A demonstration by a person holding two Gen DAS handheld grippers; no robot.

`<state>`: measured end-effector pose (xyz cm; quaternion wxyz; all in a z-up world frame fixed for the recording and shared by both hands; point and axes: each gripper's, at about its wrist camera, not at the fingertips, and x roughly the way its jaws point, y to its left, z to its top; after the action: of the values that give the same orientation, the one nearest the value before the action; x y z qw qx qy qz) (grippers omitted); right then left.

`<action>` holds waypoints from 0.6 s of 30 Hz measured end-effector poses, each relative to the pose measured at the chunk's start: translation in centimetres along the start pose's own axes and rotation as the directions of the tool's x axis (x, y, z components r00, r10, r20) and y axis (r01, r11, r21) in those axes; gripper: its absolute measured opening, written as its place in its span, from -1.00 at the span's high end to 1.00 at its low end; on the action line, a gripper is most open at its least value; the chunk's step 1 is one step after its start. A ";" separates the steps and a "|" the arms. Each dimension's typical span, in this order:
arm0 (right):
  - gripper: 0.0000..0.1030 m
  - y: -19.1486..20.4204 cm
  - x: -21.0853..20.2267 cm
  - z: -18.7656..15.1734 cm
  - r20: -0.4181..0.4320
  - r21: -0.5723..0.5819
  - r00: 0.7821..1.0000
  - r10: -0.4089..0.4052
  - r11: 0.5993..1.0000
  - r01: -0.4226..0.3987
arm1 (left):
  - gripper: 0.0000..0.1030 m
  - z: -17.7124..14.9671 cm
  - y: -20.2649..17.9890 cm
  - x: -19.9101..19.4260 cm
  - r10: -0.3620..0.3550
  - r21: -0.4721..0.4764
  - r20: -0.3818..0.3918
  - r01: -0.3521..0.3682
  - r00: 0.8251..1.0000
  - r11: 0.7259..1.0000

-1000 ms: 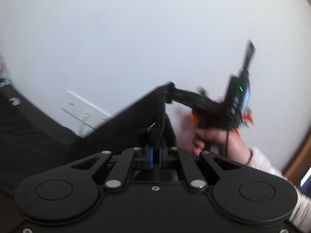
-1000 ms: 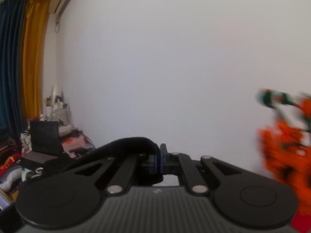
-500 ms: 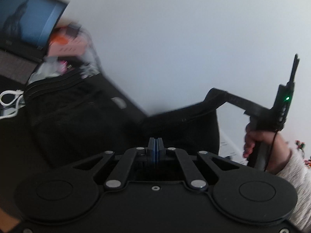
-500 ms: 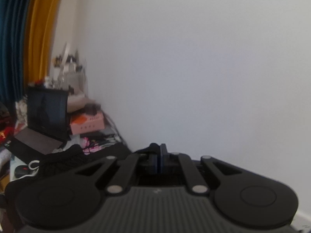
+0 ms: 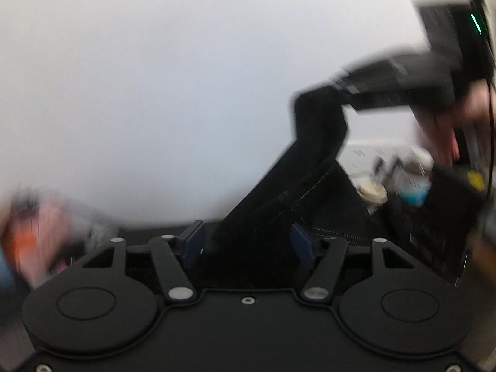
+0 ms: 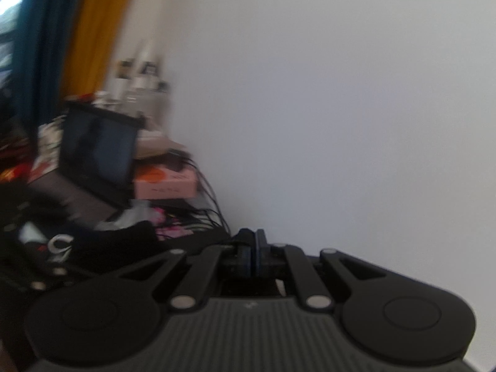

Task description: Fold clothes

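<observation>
Garment [image 5: 279,204] between opening left fingers [image 5: 193,241].

My left gripper [image 5: 248,241] reads as matt black plastic, with bright metal pins at the linkages and blue, rubbery-looking pads [image 5: 193,241]. The garment [image 5: 288,198] in front of it is black cloth, soft and dull, with a shiny metal zip [image 5: 313,186] running down it. My right gripper [image 6: 252,255] has the same matt plastic, its housing finely ribbed. The wall [image 6: 341,108] looks smooth, matt white. The curtain [image 6: 99,31] is ochre cloth, and the box [image 6: 167,184] looks like pink cardboard.
</observation>
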<state>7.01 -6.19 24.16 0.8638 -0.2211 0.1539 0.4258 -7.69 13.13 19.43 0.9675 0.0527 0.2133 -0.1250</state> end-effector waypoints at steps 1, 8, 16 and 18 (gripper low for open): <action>0.92 0.2 -1.0 0.2 0.010 -0.024 1.000 0.012 1.000 -0.011 | -0.22 0.4 -1.0 0.0 -0.009 0.076 0.007 0.009 1.000 0.997; 0.92 -0.6 -5.8 0.1 0.067 -0.037 0.998 0.004 0.999 -0.002 | -0.16 0.4 -6.0 0.9 -0.097 0.357 -0.110 0.130 0.989 0.925; 0.92 -2.6 -7.2 -1.3 0.080 0.042 0.997 -0.021 0.999 0.018 | -0.19 -2.9 -9.9 0.7 -0.070 0.522 -0.089 0.107 0.994 0.846; 0.92 -2.9 -7.1 -1.6 0.075 0.060 0.997 -0.024 0.998 0.019 | -0.20 -3.1 -10.3 0.4 -0.047 0.517 -0.033 0.058 0.998 0.854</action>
<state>5.01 -13.33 26.74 0.8796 -0.1810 0.1314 0.4198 -11.32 3.58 16.02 0.9118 0.3064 0.1826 -0.2035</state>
